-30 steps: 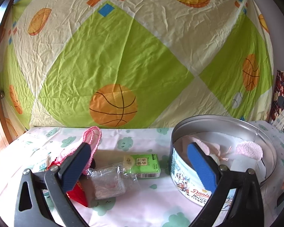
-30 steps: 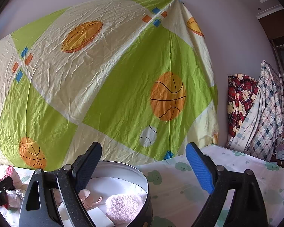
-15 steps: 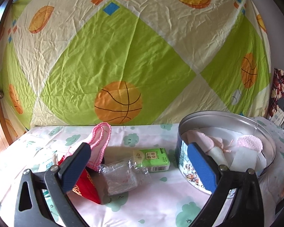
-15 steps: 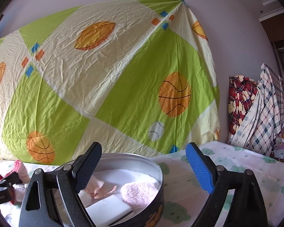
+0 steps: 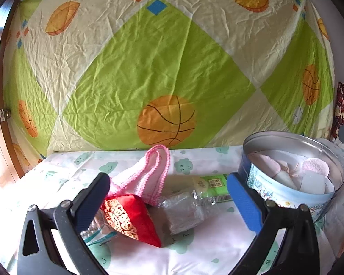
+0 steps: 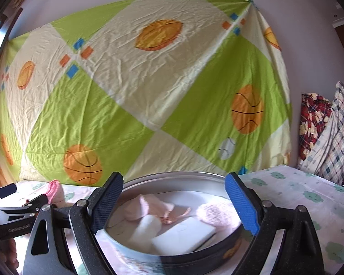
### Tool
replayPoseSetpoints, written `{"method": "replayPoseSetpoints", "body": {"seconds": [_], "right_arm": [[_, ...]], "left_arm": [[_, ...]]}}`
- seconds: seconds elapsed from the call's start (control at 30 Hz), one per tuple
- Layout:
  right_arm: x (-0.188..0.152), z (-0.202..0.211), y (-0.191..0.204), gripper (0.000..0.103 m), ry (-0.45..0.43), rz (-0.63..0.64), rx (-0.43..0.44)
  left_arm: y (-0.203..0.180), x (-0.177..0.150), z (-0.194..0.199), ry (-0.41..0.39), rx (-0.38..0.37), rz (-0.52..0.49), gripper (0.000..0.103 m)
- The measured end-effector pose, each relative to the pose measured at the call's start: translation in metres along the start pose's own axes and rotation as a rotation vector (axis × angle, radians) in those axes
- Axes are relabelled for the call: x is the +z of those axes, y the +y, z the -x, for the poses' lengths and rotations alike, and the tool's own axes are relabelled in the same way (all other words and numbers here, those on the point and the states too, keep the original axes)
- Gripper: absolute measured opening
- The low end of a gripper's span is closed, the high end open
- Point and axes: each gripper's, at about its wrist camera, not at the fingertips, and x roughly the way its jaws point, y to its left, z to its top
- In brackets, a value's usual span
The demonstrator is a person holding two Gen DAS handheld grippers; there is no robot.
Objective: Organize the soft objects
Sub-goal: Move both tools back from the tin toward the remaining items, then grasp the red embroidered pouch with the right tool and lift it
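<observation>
From the left wrist view, the left gripper (image 5: 168,198) hangs with its fingers spread wide and nothing between them, low over a little heap on the cloud-print tabletop (image 5: 201,249). In that heap a red embroidered pouch (image 5: 128,220) lies nearest, a pink-edged knitted piece (image 5: 146,178) leans behind it, a crinkly clear plastic packet (image 5: 185,210) sits just beside the pouch, and a green tissue pack (image 5: 214,184) lies behind the packet. To the right stands the round cookie tin (image 5: 286,194), open, with pale pink soft things inside.

From the right wrist view, the right gripper (image 6: 173,202) is likewise wide apart and empty, poised right above the tin (image 6: 195,260). Inside it lie a fluffy pink puff (image 6: 217,213), a white block (image 6: 183,236) and a pale pink cloth (image 6: 146,208).
</observation>
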Motion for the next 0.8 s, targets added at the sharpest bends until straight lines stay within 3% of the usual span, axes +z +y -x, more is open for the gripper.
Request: {"method": "replayPoseSetpoints", "body": {"seconds": [0.37,0.8], "right_arm": [[-0.008,-0.001,0.065,0.092,0.056,0.039,0.155],[-0.023,-0.020,0.135,0.092,0.218,0.105,0.367]], "left_arm": [[0.056,-0.003,-0.010,0.043,0.051,0.049,0.103],[0.142,-0.001,-0.024,0.114,0.215,0.172,0.103]]}}
